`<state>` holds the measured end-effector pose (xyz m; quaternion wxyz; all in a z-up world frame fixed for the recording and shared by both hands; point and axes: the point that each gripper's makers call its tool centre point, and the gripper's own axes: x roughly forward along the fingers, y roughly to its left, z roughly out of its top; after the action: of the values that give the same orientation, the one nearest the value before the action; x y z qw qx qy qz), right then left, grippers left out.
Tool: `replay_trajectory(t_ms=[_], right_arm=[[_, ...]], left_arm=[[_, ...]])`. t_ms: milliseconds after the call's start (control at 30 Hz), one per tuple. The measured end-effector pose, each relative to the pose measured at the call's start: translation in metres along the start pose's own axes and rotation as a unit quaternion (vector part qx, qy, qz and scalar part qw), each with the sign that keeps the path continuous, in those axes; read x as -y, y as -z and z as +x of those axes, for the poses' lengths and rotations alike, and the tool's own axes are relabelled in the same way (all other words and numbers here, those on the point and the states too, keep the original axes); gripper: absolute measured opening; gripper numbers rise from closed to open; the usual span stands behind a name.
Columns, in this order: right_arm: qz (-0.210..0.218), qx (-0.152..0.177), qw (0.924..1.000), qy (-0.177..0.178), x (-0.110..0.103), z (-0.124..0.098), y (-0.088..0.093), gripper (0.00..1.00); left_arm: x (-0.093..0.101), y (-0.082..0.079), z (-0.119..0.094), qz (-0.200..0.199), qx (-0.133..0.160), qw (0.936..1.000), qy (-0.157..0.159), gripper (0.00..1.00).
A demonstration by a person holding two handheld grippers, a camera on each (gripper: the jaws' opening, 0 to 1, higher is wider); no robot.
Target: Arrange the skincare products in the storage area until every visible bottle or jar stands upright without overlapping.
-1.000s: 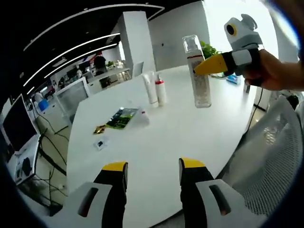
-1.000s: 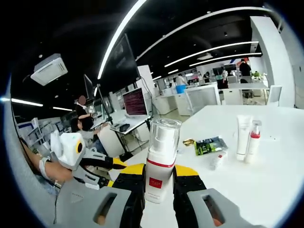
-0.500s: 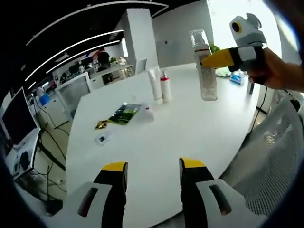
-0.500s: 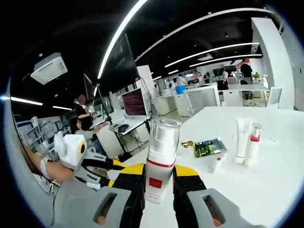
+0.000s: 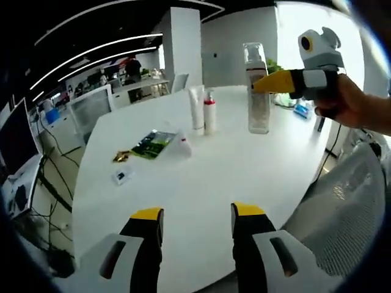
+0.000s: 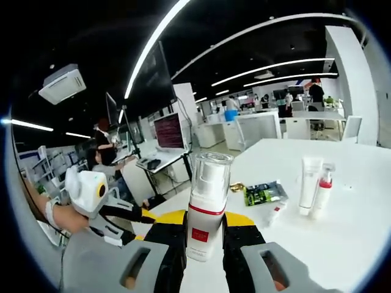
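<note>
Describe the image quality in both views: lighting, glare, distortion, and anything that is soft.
Left gripper view: a bright window washes out the upper right behind the right gripper and the clear pump bottle it holds; the white table edge bows from the fisheye. Right gripper view: dark ceiling with curved light strips; the bottle is sharp, while the white tube and the distant desks are softer.

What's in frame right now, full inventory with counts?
Clear pump bottle with red band: 1, held upright in the right claw above the table.
White squeeze tube: 1, standing mid-table.
White pump bottle with red collar: 1, standing beside the tube.
Green flat packet: 1, lying on the table.
Small white tube: 1, lying by the packet.
Gold wrapper: 1, near the packet.
Round white table: 1.
Left claw: yellow-tipped, open, empty.
Right claw: shut on the bottle.
</note>
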<state>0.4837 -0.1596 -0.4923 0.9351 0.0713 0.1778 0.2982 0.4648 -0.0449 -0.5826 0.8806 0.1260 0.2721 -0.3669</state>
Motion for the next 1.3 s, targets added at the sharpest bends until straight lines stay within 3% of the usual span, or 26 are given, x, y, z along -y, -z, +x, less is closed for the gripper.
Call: replay_trajectory(t_ms=[200, 533, 700, 867, 1300], right_arm=[[-0.009, 0.002, 0.9999, 0.005, 0.008, 0.006, -0.005, 0.14], [-0.013, -0.004, 0.9998, 0.015, 0.025, 0.012, -0.005, 0.14], [-0.014, -0.013, 0.9995, 0.023, 0.034, 0.016, 0.004, 0.14], [-0.015, -0.023, 0.9993, 0.026, 0.040, 0.021, 0.010, 0.14], [-0.029, -0.024, 0.9988, 0.032, 0.054, 0.029, 0.002, 0.14]], left_arm=[[0.005, -0.007, 0.009, 0.002, 0.009, 0.9999, 0.010, 0.41], [0.011, 0.018, 0.019, -0.025, -0.020, 0.9993, 0.018, 0.41], [0.014, 0.026, 0.018, -0.025, -0.027, 0.9991, 0.020, 0.41], [0.013, 0.023, 0.017, -0.031, -0.021, 0.9992, 0.018, 0.39], [0.010, 0.031, 0.019, -0.039, -0.033, 0.9986, 0.016, 0.39]])
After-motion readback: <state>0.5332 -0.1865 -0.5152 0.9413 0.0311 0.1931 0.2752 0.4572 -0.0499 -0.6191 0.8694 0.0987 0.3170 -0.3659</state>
